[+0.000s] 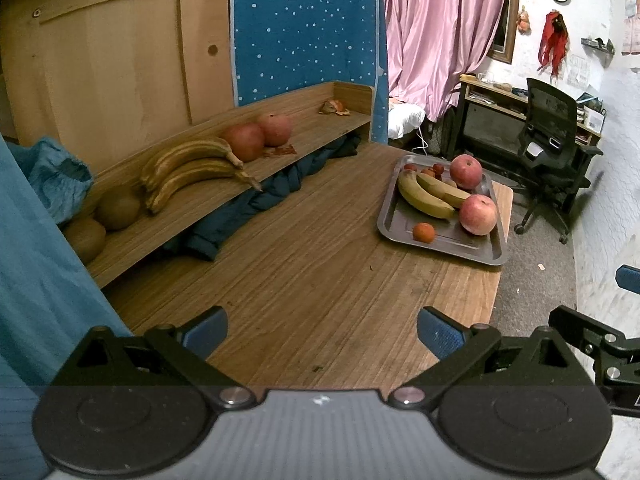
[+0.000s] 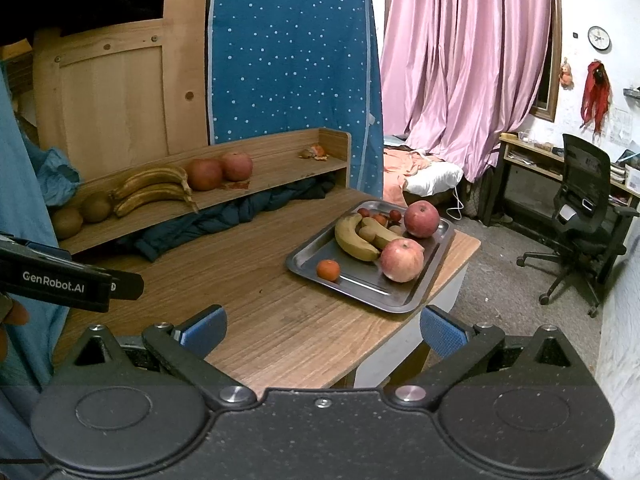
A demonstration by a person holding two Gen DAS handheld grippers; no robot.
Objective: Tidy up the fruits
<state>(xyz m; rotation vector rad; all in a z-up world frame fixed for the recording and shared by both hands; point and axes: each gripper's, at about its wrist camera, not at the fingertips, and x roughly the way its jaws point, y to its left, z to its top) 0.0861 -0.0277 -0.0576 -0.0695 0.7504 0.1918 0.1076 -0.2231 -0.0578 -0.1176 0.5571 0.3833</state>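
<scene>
Both grippers hang above the near end of the wooden bench (image 1: 320, 280), and neither one is carrying anything. The left gripper (image 1: 322, 334) has its jaws spread wide, blue pads (image 1: 438, 338) facing each other over bare wood. The right gripper (image 2: 322, 332) sits just the same, jaws wide apart, hovering at the bench's near corner with the carpet showing beyond the edge.

Out ahead, the metal tray (image 2: 360, 284) rests on the far right part of the bench, close to its edge. On it: two yellow bananas (image 2: 354, 240) lying side by side and touching, a red apple (image 2: 402, 260) against their near ends, a second apple (image 2: 421, 219) at the tray's far corner, a small tangerine (image 2: 328, 270) alone on the near side, and a cluster of small red fruits (image 2: 380, 216) at the back, too small to name.

Over on the left, the raised shelf (image 1: 200, 220) along the bench's back holds the rest: two browned bananas (image 1: 192, 168) stacked together, two red round fruits (image 1: 258, 138) touching just beyond their stems, two kiwis (image 1: 118, 208) at the near end, and scraps of orange peel (image 1: 334, 107) at the far end. Dark blue cloth (image 1: 256, 204) is bunched under the shelf.
</scene>
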